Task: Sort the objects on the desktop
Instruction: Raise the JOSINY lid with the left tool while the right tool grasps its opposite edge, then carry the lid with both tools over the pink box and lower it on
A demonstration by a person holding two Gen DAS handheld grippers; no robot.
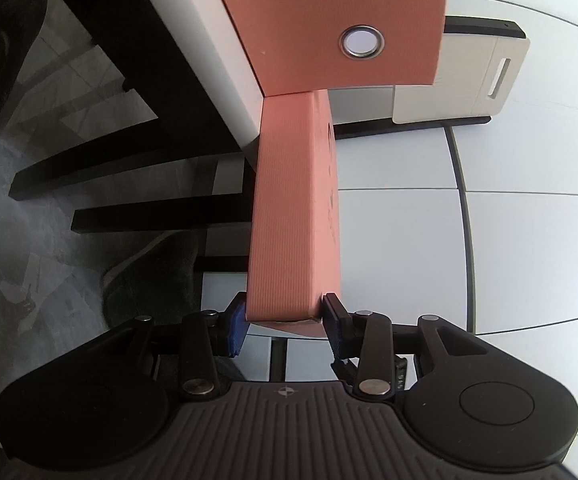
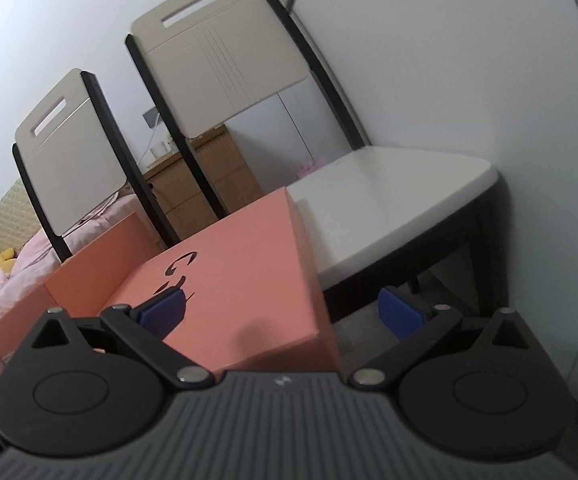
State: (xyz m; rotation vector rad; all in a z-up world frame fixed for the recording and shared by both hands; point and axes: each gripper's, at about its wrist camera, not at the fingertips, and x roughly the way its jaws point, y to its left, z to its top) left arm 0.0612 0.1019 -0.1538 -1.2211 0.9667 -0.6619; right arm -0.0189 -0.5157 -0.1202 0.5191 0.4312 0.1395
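Note:
In the left wrist view my left gripper [image 1: 285, 320] is shut on the near end of a long pink box lid [image 1: 295, 216], held edge-on. Its far end meets a larger pink box [image 1: 329, 20] with a metal eyelet [image 1: 361, 41]. In the right wrist view my right gripper [image 2: 285, 312] is open and empty, hovering just above the pink lid [image 2: 241, 280], which bears black lettering. Its left pad [image 2: 163, 310] is over the lid's top face. The open pink box [image 2: 89, 260] lies behind the lid.
A white table top [image 1: 529, 240] lies to the right in the left wrist view, with beige chairs [image 1: 485, 76] beyond. Dark chair legs [image 1: 129, 160] and a shoe [image 1: 157, 276] are on the floor left. In the right wrist view two beige chairs [image 2: 225, 56] and a white seat [image 2: 389, 200] stand behind.

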